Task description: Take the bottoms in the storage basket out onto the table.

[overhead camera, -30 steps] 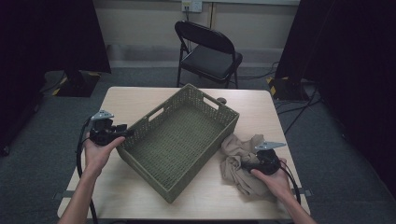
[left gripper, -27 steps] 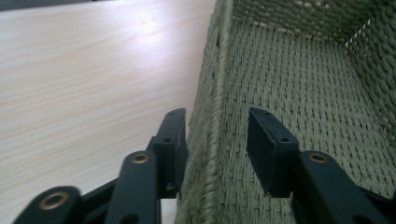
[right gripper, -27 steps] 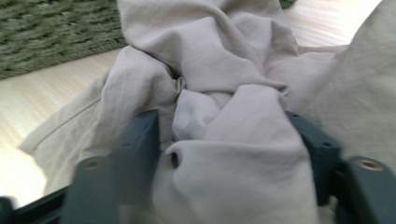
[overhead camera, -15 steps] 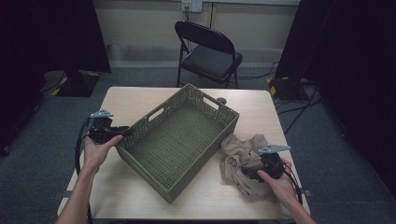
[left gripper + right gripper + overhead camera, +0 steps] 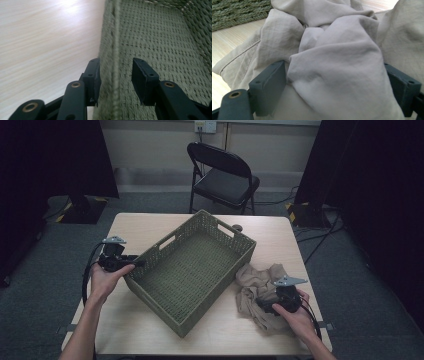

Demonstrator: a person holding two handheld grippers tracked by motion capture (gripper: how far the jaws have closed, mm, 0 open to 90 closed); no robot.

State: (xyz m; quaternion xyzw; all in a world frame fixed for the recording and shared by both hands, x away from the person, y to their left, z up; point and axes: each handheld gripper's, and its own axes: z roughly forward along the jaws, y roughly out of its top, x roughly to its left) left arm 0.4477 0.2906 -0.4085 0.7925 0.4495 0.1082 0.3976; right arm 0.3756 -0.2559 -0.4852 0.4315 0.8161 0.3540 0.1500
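A green woven basket [image 5: 215, 295] sits askew on the wooden table [image 5: 150, 225]. My left gripper [image 5: 134, 262] is at its left corner. In the left gripper view the gripper [image 5: 115, 62] straddles the basket wall [image 5: 112, 30]; its jaws have just been opening, with the outer pad [image 5: 96, 80] against the weave and the inner one apart. A crumpled beige cloth [image 5: 255, 280] lies to the right of the basket. My right gripper [image 5: 262, 305] rests on it; its jaws have opened wide, and a bulging fold of cloth [image 5: 342, 50] sits between them.
A black folding chair [image 5: 225, 177] stands behind the table's far edge. A small dark round thing [image 5: 237, 227] lies just behind the basket. Bare tabletop [image 5: 45, 37] stretches left of the basket. Dark curtains flank the room.
The right gripper has shifted slightly toward the near edge of the table over the cloth. The left hand has stayed at the basket's corner.
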